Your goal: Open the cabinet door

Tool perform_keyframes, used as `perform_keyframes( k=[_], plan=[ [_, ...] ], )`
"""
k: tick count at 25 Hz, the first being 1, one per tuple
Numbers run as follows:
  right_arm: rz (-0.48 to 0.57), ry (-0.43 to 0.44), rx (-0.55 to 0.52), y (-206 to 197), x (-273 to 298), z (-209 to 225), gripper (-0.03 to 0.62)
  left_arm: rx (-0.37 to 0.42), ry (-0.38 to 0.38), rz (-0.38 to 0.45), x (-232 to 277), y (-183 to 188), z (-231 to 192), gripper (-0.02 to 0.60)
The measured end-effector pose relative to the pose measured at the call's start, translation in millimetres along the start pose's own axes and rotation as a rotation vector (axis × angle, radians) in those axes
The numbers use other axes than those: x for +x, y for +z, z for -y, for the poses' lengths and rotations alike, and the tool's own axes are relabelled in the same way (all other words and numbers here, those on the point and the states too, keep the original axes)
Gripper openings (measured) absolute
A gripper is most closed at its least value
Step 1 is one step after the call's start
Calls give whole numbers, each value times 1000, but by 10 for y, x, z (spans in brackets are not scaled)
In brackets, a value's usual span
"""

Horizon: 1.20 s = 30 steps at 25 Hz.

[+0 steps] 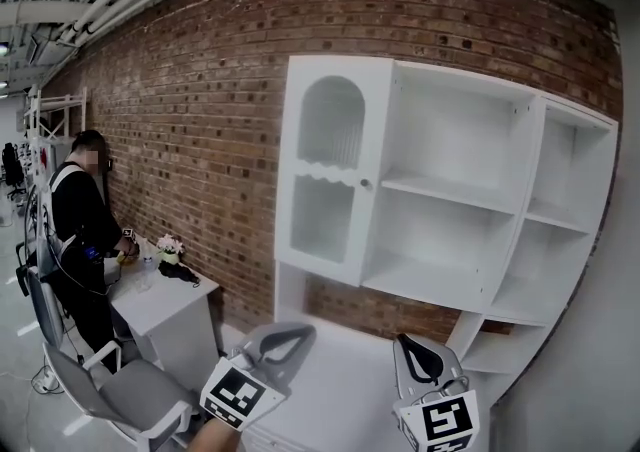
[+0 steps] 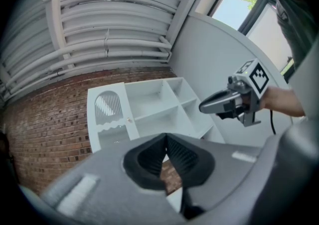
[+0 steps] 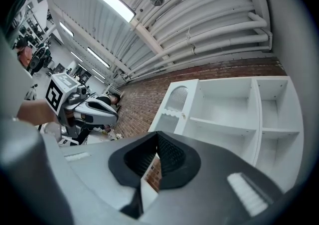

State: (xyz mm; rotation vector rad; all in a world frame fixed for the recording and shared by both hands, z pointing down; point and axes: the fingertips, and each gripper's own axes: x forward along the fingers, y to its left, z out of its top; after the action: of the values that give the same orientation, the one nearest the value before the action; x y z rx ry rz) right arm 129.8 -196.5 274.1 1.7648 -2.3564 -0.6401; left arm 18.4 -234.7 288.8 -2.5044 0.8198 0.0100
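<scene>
Nothing's really started as far as I can tell: the cabinet door (image 1: 335, 170) looks shut, sitting on the left column of the white shelf unit (image 1: 470, 190) up on the brick wall (image 1: 180, 120), and neither gripper is near it. The left gripper (image 1: 283, 338) and right gripper (image 1: 418, 355) both have their jaws pinched together on nothing. The door is tall, its long axis upright and its face towards us. Its knob (image 1: 365, 183) is at mid-height on the right edge, so I'd guess it hinges on the left.
</scene>
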Motion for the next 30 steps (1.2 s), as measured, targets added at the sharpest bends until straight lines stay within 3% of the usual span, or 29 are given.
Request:
perform_keyframes(
  k=[19, 30],
  plan=[
    [51, 99, 51, -549, 171, 805, 3, 33, 85, -78, 838, -141, 267, 0],
    [26, 77, 61, -746, 401, 937, 3, 19, 46, -64, 1209, -292, 123, 0]
  ],
)
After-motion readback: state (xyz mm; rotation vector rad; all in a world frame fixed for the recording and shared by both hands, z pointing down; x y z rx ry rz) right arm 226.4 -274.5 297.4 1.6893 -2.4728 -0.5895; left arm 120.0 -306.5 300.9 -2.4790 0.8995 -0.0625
